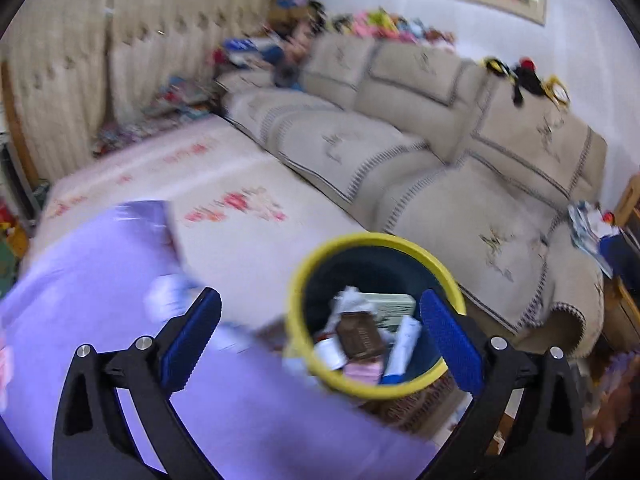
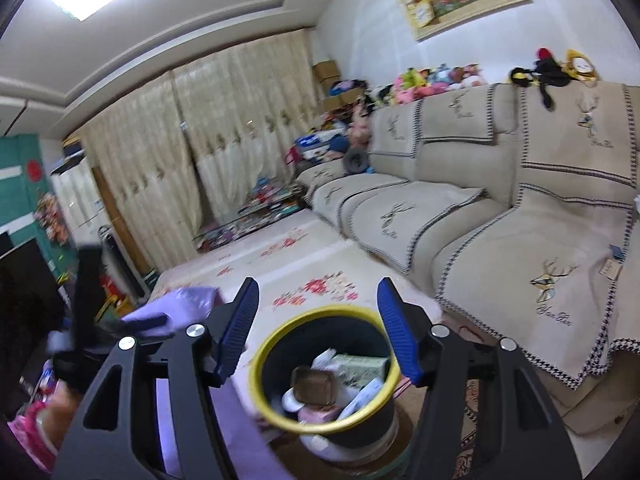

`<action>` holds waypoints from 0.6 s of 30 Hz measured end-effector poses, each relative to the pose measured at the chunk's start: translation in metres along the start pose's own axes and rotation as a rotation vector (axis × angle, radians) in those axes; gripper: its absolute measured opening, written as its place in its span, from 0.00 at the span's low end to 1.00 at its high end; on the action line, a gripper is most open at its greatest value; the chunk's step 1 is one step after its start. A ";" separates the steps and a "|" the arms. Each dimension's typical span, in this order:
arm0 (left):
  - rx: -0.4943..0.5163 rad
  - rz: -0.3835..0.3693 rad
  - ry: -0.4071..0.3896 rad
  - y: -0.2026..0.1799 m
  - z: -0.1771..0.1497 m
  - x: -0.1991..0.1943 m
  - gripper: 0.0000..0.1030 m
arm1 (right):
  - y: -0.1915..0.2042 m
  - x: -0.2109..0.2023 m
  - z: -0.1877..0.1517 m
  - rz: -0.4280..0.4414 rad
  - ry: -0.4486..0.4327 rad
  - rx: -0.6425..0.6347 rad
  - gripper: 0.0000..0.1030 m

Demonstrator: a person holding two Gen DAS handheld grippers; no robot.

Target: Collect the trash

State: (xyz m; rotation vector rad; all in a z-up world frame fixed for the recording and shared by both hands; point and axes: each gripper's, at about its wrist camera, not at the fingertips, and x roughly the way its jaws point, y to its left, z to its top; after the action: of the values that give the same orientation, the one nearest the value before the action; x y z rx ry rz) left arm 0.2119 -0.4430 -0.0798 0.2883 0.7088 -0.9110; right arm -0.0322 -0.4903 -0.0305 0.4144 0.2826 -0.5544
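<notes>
Left claw (image 1: 320, 334) spread wide, nothing between its pads, above the yellow-rimmed bin (image 1: 376, 312). Right claw (image 2: 316, 332) partly open, also empty, over the same bin (image 2: 324, 368). Trash in bin: brown packet (image 1: 360, 338), white tube (image 1: 402, 346), pale box (image 1: 394, 308). Lilac cloth (image 1: 100, 280) beside bin; blurred, possibly covering a tabletop.

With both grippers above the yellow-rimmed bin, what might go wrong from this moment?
1. The bin looks quite full; the brown packet on top may slide out if more is dropped.
2. The right gripper hangs open close above the rim, so lowering it might knock the bin.
3. The left gripper view is blurred, so aiming is uncertain.
</notes>
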 end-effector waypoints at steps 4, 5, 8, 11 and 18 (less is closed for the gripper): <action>-0.060 0.140 -0.127 0.040 -0.033 -0.091 0.95 | 0.030 -0.005 -0.014 0.076 0.049 -0.064 0.66; -0.069 0.175 -0.158 0.047 -0.043 -0.114 0.95 | 0.040 -0.006 -0.018 0.102 0.064 -0.084 0.69; -0.100 0.302 -0.232 0.067 -0.076 -0.176 0.95 | 0.066 -0.012 -0.027 0.160 0.085 -0.131 0.73; -0.175 0.443 -0.299 0.086 -0.116 -0.237 0.95 | 0.091 -0.025 -0.034 0.200 0.079 -0.185 0.80; -0.319 0.585 -0.340 0.101 -0.188 -0.330 0.95 | 0.124 -0.056 -0.049 0.226 0.054 -0.279 0.91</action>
State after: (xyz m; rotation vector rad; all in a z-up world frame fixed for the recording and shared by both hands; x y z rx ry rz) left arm 0.0760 -0.0827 -0.0041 0.0437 0.4068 -0.2696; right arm -0.0156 -0.3473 -0.0150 0.1873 0.3543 -0.2771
